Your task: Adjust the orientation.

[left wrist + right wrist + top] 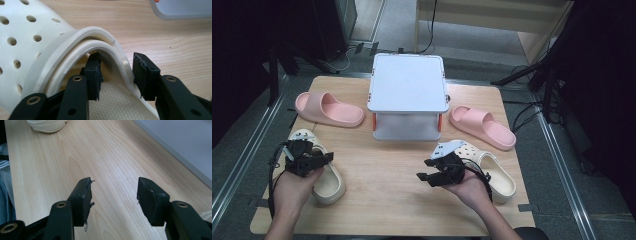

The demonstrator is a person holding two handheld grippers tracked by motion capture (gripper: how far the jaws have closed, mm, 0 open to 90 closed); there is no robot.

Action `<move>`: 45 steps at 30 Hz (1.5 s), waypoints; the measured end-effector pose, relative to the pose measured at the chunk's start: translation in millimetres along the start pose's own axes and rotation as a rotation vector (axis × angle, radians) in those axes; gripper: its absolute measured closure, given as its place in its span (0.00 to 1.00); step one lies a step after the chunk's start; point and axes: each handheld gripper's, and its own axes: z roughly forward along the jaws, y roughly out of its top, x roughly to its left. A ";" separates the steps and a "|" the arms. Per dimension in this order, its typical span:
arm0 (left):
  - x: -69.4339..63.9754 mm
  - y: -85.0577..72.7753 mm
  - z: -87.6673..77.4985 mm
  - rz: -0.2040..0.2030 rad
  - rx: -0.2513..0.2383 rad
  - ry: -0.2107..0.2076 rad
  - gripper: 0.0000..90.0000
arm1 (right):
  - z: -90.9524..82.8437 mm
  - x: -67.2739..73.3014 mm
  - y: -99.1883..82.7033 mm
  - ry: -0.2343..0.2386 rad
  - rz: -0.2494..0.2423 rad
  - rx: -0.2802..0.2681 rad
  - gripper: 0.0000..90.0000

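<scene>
Left gripper (117, 75) straddles the side wall of the left clog (30, 50): one jaw inside the shoe opening, the other outside on the table side. Jaws half-wide, rim between them. The inner pad looks close against the inside of the rim; the outer pad stands just off the wall, a gap visible. Not clamped yet as far as the left gripper view shows. In the high view the left gripper (324, 157) sits over the left clog (329, 185) at the table's left front, hand (294, 187) behind it.

Right gripper (113, 195) jaws wide, nothing between them, bare table (105, 157) under them. In the high view the right gripper (424, 176) hangs over the table near the front middle, jaws pointing left, hand (472, 190) behind. The right clog (494, 175) lies just behind that hand, on the right front of the table.

A white box (408, 82) stands at the table's back middle. One pink slide (329, 109) lies left of it, another pink slide (482, 126) lies right of it, both near the box and apart from the clogs.
</scene>
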 end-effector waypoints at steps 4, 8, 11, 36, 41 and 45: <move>9.0 0.1 -1.8 -0.036 0.005 -0.053 0.77 | -1.8 -1.0 -0.5 -0.004 0.005 -0.003 0.51; 15.0 -1.8 -8.9 -0.051 0.018 -0.081 0.85 | -1.4 -1.5 -0.2 -0.002 0.006 -0.002 0.51; 16.2 -2.5 -12.4 -0.052 0.015 -0.086 0.87 | -0.9 -1.5 0.0 -0.001 0.003 0.001 0.51; -69.3 0.3 -41.4 0.212 -0.016 -0.391 0.88 | -1.9 -2.7 0.5 -0.001 0.013 -0.024 0.51; -97.5 0.8 -27.8 0.287 0.020 -0.435 0.88 | -4.9 -2.6 -2.6 -0.011 0.020 -0.029 0.51; -110.8 0.4 -19.4 0.318 0.043 -0.452 0.87 | -7.0 -2.1 -4.9 -0.018 0.030 -0.030 0.51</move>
